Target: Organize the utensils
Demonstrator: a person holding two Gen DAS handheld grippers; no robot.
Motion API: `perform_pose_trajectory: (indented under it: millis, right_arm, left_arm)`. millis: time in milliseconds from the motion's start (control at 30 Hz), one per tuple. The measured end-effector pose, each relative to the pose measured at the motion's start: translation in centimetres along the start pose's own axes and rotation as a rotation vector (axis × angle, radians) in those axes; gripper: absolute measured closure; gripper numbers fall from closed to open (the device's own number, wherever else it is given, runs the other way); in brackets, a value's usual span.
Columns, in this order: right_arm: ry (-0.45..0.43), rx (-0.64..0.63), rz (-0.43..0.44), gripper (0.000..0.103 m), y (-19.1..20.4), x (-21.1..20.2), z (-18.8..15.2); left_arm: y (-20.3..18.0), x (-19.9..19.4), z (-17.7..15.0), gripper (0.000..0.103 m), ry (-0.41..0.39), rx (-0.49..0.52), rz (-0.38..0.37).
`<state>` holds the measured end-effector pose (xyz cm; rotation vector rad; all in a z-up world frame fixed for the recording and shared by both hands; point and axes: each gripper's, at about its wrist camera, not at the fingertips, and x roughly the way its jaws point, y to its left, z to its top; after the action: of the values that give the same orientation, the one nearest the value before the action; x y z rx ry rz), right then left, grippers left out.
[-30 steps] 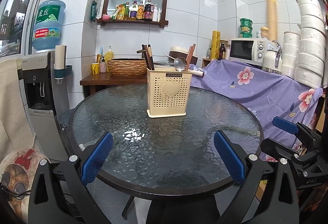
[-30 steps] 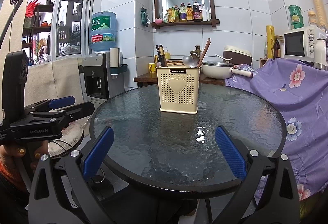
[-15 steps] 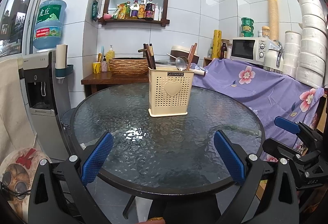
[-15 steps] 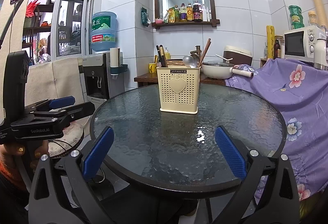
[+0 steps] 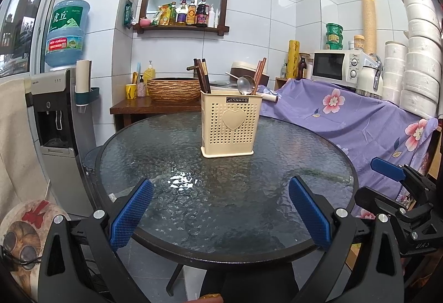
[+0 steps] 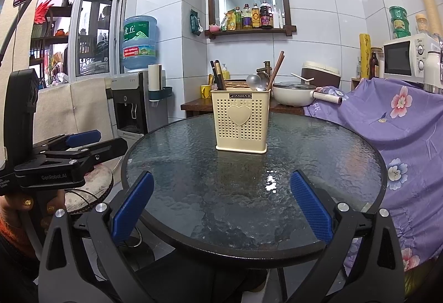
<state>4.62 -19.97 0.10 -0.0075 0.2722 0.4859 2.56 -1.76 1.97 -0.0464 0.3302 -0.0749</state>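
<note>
A beige perforated utensil holder (image 5: 227, 124) with a heart on its front stands upright near the far side of a round glass table (image 5: 193, 220). It also shows in the right wrist view (image 6: 240, 121). Dark chopsticks (image 5: 202, 76), a metal ladle (image 5: 245, 84) and brown chopsticks (image 5: 259, 73) stick out of it. My left gripper (image 5: 220, 211) is open and empty at the table's near edge. My right gripper (image 6: 221, 208) is open and empty at the near edge too, to the right of the left one.
A water dispenser (image 5: 55, 120) stands left of the table. A purple flowered cloth (image 5: 360, 120) covers furniture on the right, with a microwave (image 5: 335, 66) behind. A wooden side table (image 5: 155, 106) with a woven basket is behind. A white pan (image 6: 296, 96) sits there.
The left gripper's view has drifted slightly, so the holder sits a little further right in it. The right gripper is still. Both stay open and empty.
</note>
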Motion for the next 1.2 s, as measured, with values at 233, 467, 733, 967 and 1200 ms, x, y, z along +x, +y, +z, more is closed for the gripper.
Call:
perform_pose_trajectory:
  millis: [233, 467, 733, 967, 1200]
  right_arm:
    - [0.0, -0.001, -0.001, 0.006, -0.02, 0.11, 0.04]
    - [0.0, 0.0, 0.001, 0.006, -0.03, 0.03, 0.04]
    - [0.0, 0.0, 0.0, 0.006, -0.04, 0.03, 0.06]
    - [-0.001, 0.0, 0.0, 0.006, -0.05, 0.01, 0.09]
    - [0.001, 0.0, 0.001, 0.006, -0.03, 0.03, 0.04]
  left_arm:
    - [0.16, 0.04, -0.04, 0.006, 0.0, -0.001, 0.001]
    - [0.12, 0.1, -0.04, 0.006, 0.001, -0.004, 0.004]
    - [-0.22, 0.12, 0.04, 0.006, 0.004, -0.007, 0.0]
    - [-0.21, 0.19, 0.07, 0.006, 0.007, -0.009, -0.002]
    - [-0.13, 0.2, 0.09, 0.006, 0.005, -0.022, -0.011]
